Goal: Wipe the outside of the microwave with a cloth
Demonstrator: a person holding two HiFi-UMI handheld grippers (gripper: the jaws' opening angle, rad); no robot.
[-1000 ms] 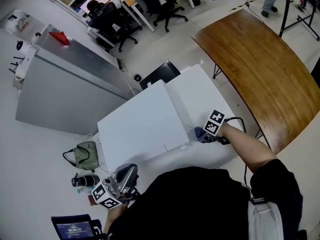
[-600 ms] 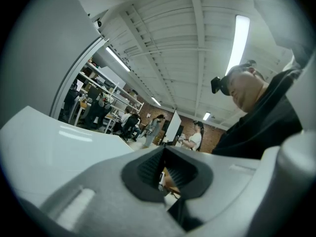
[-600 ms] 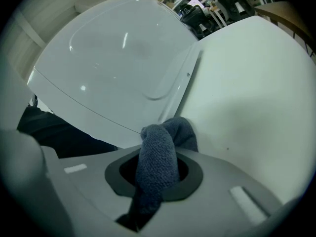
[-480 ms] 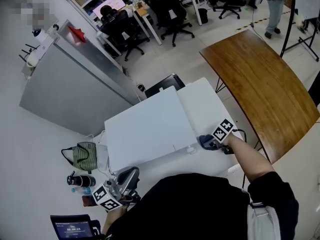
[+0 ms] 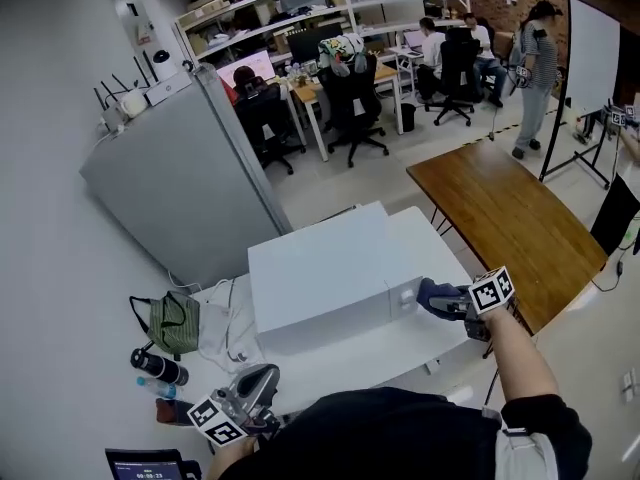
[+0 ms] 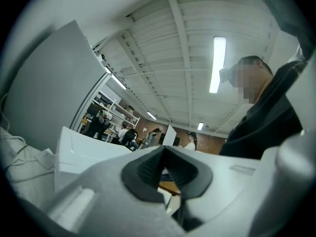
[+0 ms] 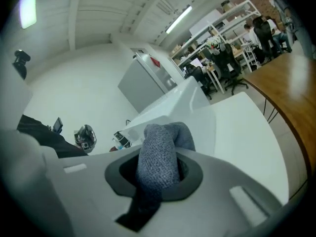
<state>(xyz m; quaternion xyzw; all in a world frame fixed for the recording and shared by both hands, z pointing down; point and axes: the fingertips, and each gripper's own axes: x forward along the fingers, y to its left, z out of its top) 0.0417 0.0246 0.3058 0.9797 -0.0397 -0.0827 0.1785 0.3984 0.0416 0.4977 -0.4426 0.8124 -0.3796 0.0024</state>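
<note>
We find the right gripper [image 5: 447, 303] clamped on the cloth [image 5: 430, 295], held at the 3 o'clock side wall of the microwave [image 5: 320, 268]. We judge this the side-wiping step. The left gripper [image 5: 258, 388], at 7 o'clock, is closed on nothing. The next move calls for a firm stroke along that wall.

The view has swung upward: the microwave [image 5: 320, 268] now shows its side faces at mid-frame, and desks [image 5: 322, 90] and people [image 5: 531, 60] fill the top. The right gripper [image 5: 430, 300] and cloth [image 5: 438, 292] have slid from the microwave's top corner to its right side.
</note>
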